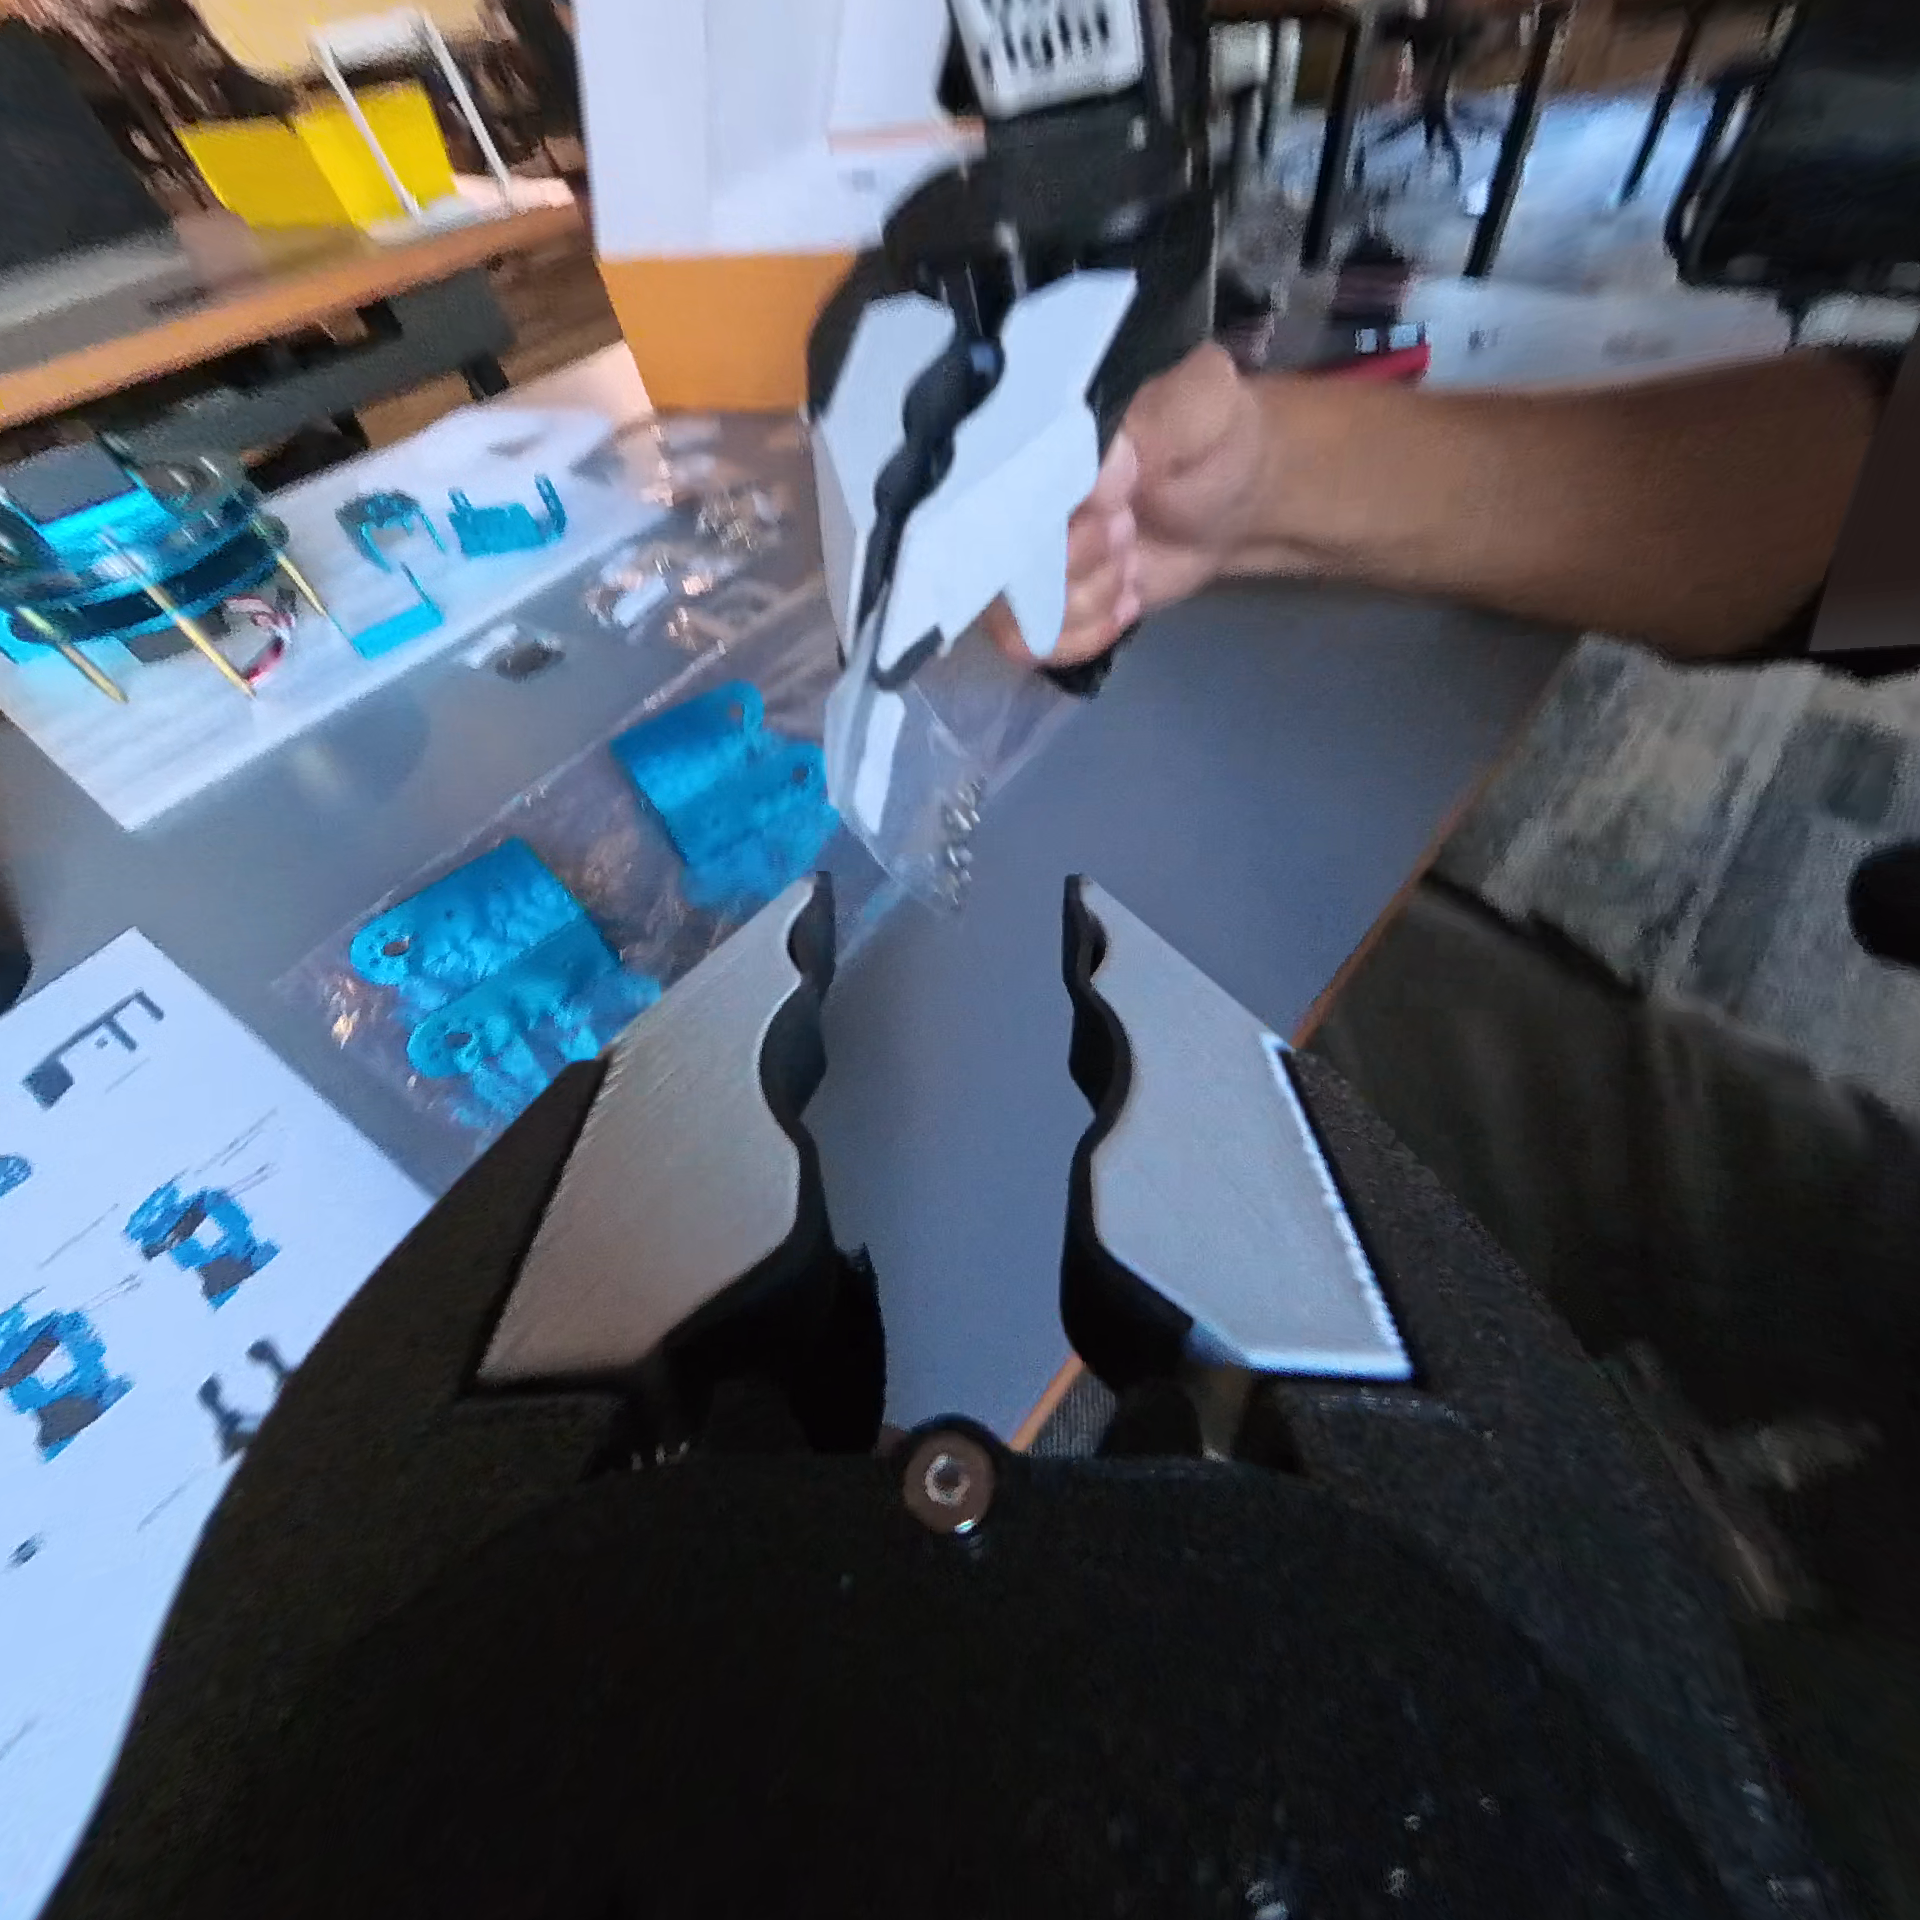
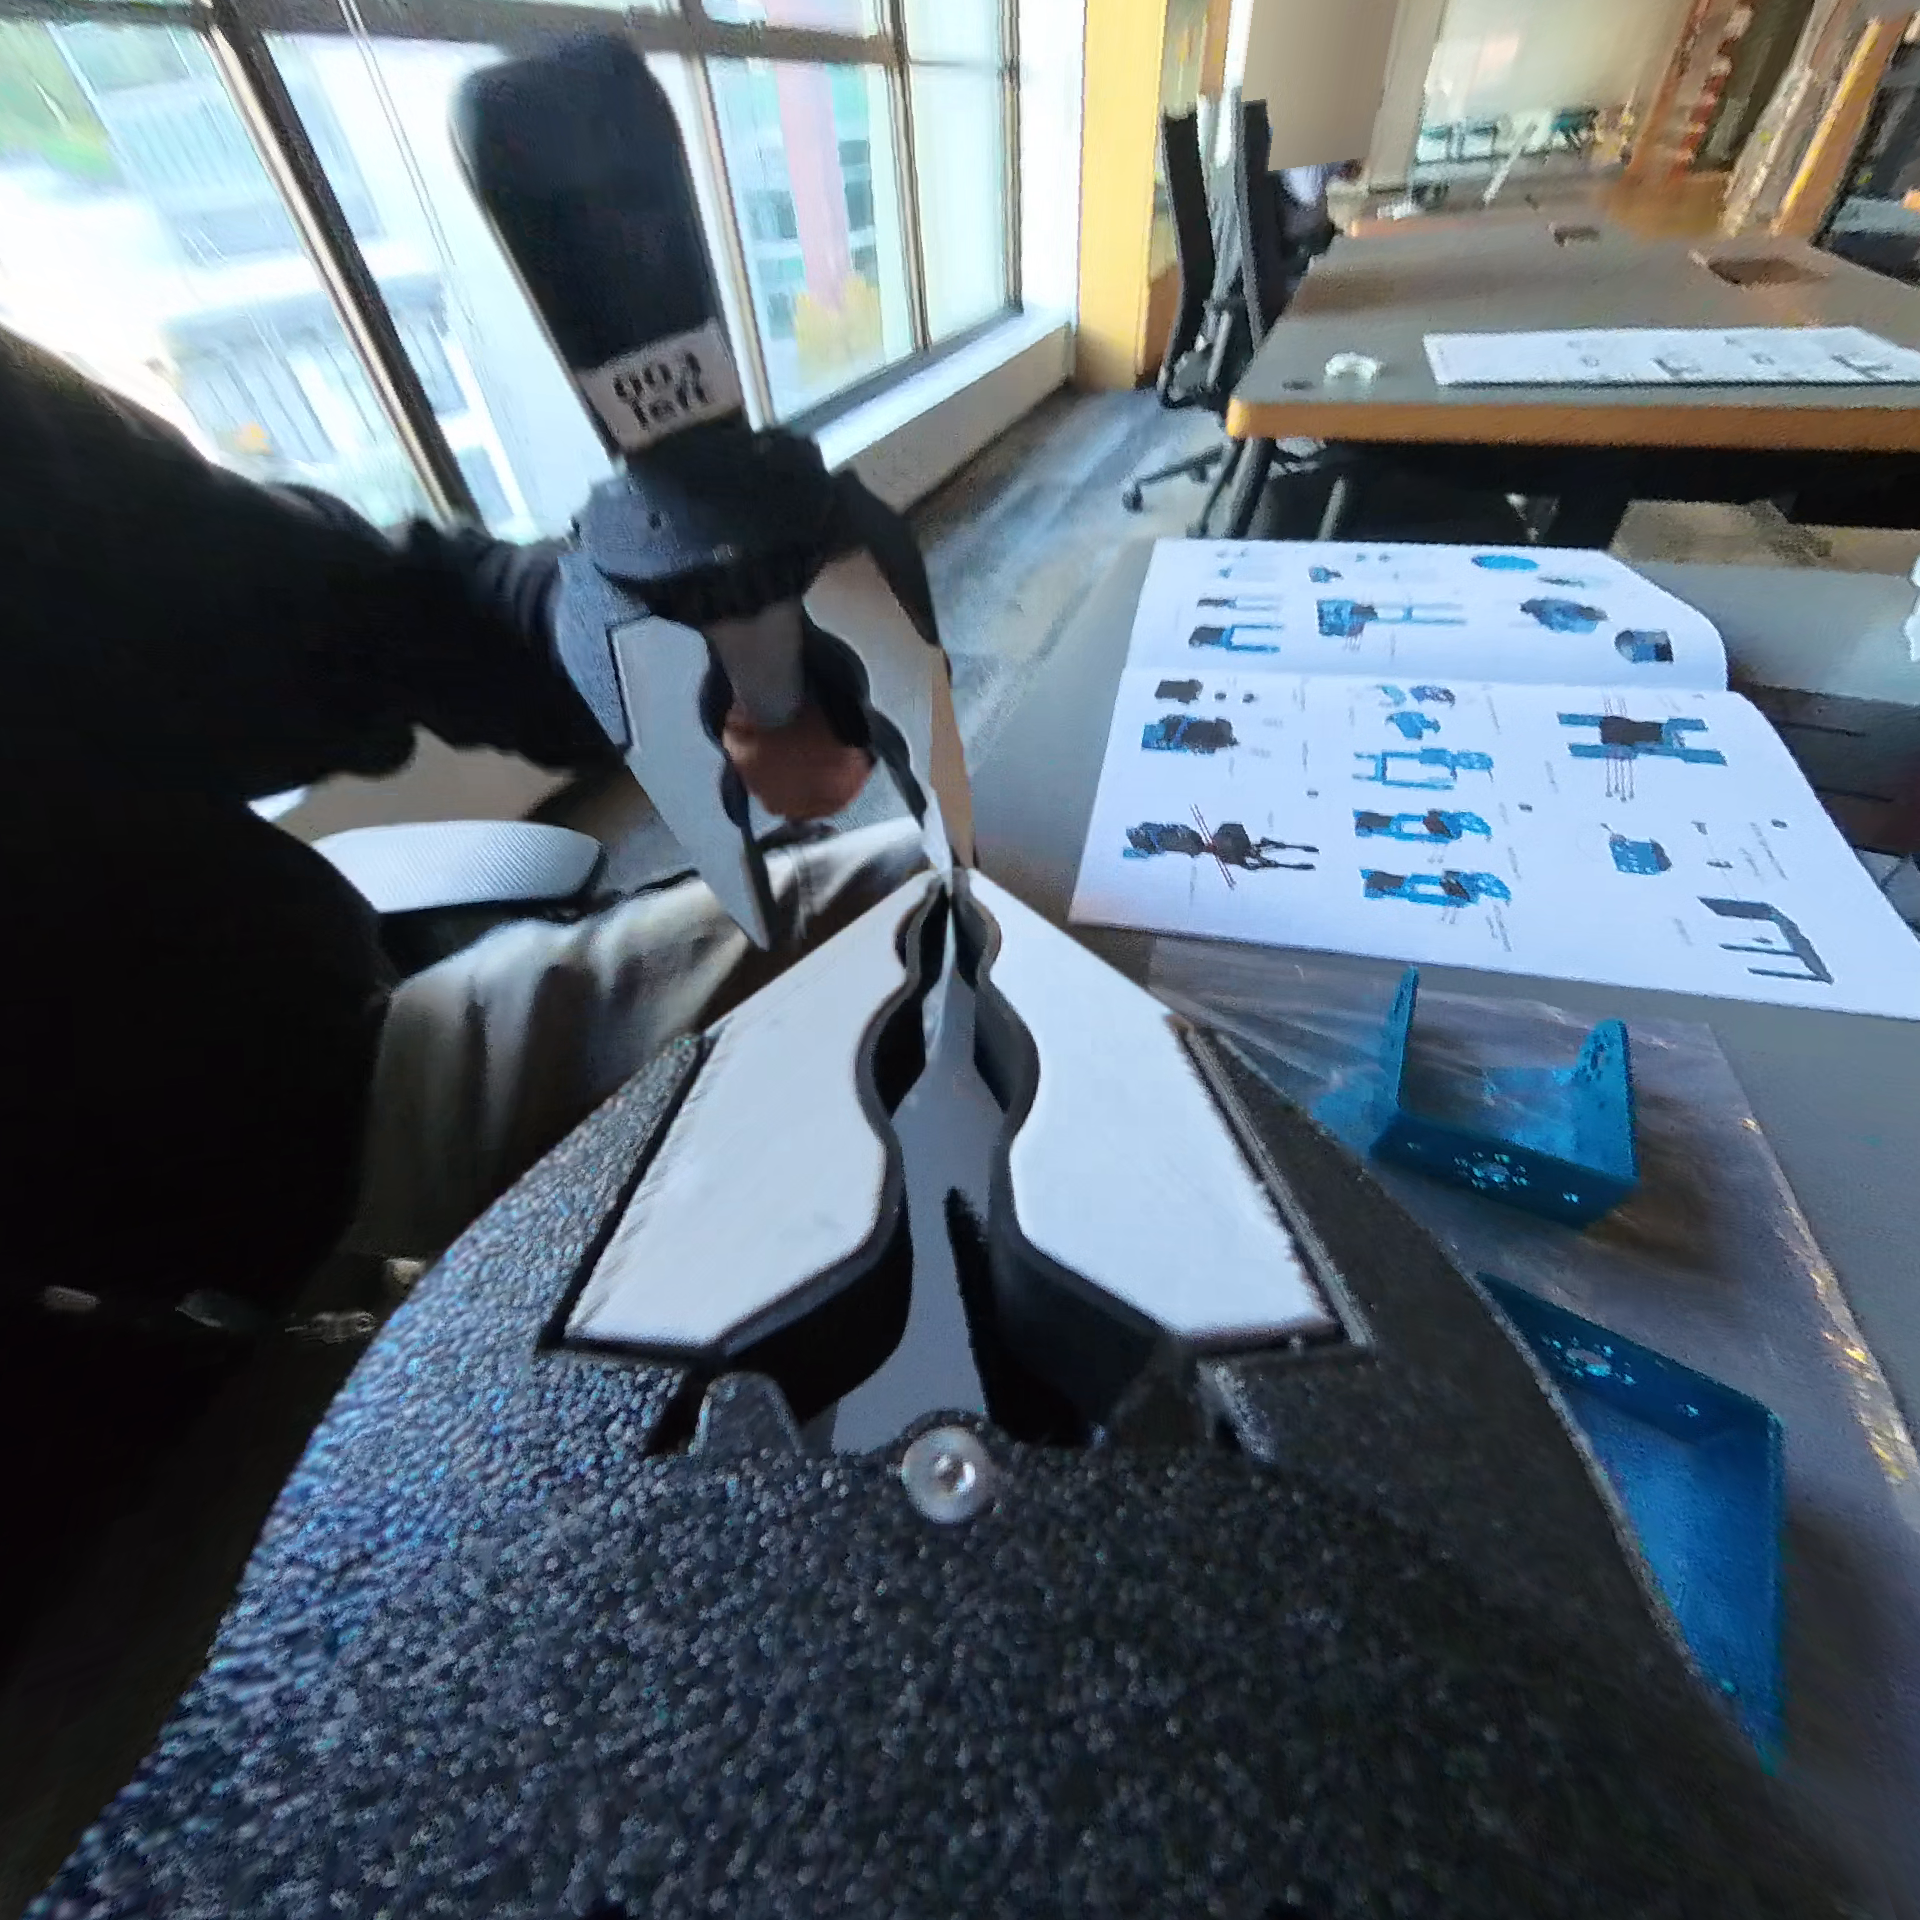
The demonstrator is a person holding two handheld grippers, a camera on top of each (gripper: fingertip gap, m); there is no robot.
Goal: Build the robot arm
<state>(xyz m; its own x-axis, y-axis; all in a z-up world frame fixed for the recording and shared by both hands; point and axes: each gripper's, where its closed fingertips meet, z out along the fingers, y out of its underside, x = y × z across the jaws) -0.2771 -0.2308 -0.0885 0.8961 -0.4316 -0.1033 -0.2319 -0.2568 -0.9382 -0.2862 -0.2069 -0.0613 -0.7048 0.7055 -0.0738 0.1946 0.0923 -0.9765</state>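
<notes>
Hanging from the right gripper (image 1: pixel 914 665), whose fingers are pressed together on its top edge, a clear bag (image 1: pixel 925 769) with small screws (image 1: pixel 961 831) in its lower corner dangles above the grey table (image 1: pixel 1195 790). The left gripper (image 1: pixel 948 904) sits just below and before the bag, its fingers spread apart with nothing between them; in the right wrist view one of its fingertips (image 2: pixel 951 831) appears to meet the bag strip at the right gripper's (image 2: pixel 951 904) closed tips, though contact cannot be confirmed. A hand (image 1: pixel 1153 520) grips the right tool from the far side.

Left of the grippers, blue brackets (image 1: pixel 727 779) lie in clear wrap (image 1: pixel 582 831) on the table, with a second blue pair (image 1: pixel 488 966) nearer. An open booklet (image 2: pixel 1455 790) lies at the near left edge. Farther back stand a blue-and-brass assembly (image 1: pixel 125 561) and small blue parts (image 1: pixel 509 520) on a white sheet (image 1: pixel 312 675), and an orange-and-white box (image 1: pixel 727 208).

The table's wood-trimmed edge (image 1: pixel 1382 935) runs diagonally to the right of the left gripper; beyond it are a trouser leg (image 1: pixel 1558 1143) and carpet (image 1: pixel 1683 831). The bare grey surface beneath and right of the bag is unobstructed up to that edge.
</notes>
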